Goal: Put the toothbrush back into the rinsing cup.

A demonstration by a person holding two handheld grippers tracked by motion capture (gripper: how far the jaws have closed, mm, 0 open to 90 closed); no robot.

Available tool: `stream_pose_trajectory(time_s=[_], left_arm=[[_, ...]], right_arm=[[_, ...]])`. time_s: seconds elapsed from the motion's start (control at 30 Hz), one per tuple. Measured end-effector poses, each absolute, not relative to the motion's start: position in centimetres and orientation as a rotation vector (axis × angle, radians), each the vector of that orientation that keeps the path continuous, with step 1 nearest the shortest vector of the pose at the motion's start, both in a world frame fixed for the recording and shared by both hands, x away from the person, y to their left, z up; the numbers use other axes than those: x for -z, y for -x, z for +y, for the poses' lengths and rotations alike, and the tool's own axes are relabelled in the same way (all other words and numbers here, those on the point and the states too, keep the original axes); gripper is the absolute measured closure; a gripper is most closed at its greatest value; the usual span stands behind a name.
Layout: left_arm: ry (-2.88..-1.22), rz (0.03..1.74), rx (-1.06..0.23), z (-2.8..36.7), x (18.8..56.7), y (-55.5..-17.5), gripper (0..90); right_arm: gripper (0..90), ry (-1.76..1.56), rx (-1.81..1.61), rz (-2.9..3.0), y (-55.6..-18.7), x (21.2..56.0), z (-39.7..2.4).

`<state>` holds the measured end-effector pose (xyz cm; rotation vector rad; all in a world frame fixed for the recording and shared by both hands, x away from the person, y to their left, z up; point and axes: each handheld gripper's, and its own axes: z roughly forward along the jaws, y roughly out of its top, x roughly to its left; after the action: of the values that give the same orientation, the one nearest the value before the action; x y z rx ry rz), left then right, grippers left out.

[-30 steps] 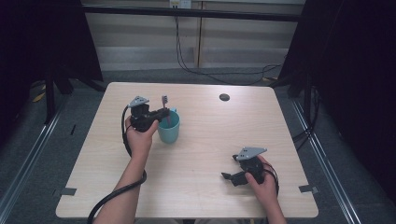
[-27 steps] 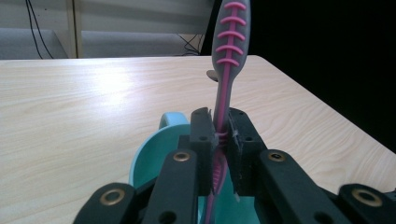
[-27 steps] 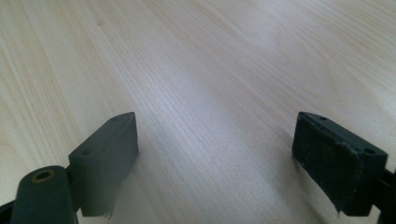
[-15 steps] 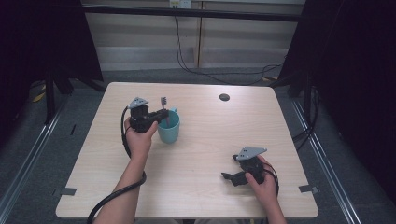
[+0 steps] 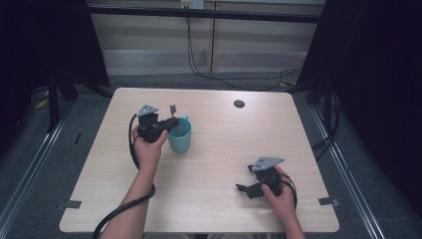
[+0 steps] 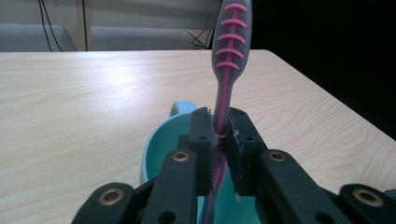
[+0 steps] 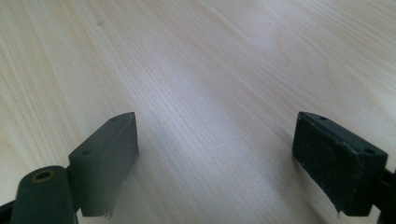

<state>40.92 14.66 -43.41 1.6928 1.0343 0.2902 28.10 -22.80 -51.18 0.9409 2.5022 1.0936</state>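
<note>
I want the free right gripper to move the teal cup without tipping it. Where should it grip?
Probably the teal cup wall on its open right side, coming in level. The cup stands upright; the left gripper holds the toothbrush over its left rim, and the right gripper is open.

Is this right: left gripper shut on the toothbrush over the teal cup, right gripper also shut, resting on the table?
Not quite. The right gripper is open: the right gripper view shows its fingers wide apart over bare table. The left gripper is shut on the toothbrush over the teal cup.
</note>
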Motion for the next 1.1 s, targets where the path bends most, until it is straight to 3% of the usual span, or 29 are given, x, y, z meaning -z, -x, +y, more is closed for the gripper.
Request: stream_pose_trajectory(time_s=[0.7,1.1], left_arm=[[-1.674,1.054,-0.307,15.2,43.6,-40.6,76.0],[-1.69,1.052,-0.322,15.7,43.3,-39.9,59.3]], right_arm=[[14.0,-0.934,-1.096,2.509,-28.1,51.2,-22.7],[14.0,-0.932,-1.096,2.51,-28.1,51.2,-22.7]])
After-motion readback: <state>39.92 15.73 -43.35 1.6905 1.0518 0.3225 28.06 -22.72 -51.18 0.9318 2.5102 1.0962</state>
